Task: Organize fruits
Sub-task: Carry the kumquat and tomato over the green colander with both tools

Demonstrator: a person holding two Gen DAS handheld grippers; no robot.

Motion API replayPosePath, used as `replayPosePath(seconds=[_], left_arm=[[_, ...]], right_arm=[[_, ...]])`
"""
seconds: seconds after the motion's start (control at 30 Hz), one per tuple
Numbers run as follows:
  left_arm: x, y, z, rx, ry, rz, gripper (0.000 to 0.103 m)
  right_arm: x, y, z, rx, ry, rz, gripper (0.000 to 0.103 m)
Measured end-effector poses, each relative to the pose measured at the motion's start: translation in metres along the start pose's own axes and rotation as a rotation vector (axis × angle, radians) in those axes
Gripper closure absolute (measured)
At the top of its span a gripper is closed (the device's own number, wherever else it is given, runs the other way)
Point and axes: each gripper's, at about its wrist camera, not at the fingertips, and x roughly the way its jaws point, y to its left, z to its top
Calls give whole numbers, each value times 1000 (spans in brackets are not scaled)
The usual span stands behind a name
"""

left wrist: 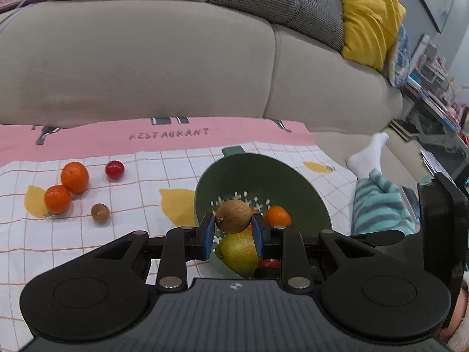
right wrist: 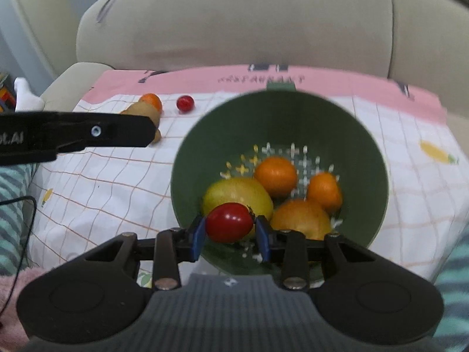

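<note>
My left gripper [left wrist: 233, 223] is shut on a brown round fruit [left wrist: 233, 218] and holds it above the near rim of a green colander bowl [left wrist: 263, 173]. My right gripper [right wrist: 230, 226] is shut on a red tomato [right wrist: 229, 222] over the near side of the same bowl [right wrist: 281, 117]. Inside lie a yellow pear [right wrist: 237, 196], two oranges [right wrist: 275, 176] and a larger orange-yellow fruit [right wrist: 302, 217]. On the cloth left of the bowl sit two oranges [left wrist: 74, 176], a red tomato [left wrist: 115, 169] and a small brown fruit [left wrist: 100, 212].
A checked cloth with a pink border [left wrist: 176, 135] covers the surface, which lies in front of a beige sofa [left wrist: 146, 67]. A person's striped trouser leg and white sock [left wrist: 369, 158] lie to the right. A shelf of clutter [left wrist: 433, 99] stands at far right.
</note>
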Motion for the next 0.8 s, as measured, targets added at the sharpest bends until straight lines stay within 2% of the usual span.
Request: replayPosePath(seconds=[0.3, 0.53, 0.8], left_arm=[[11, 15, 6, 50, 62, -50, 73], [28, 10, 13, 104, 117, -86, 73], [49, -7, 14, 217, 193, -45, 73]], right_arm=[[16, -7, -7, 110, 42, -6, 69], [27, -21, -2, 202, 125, 20, 68], [29, -25, 3, 205, 168, 38, 67]])
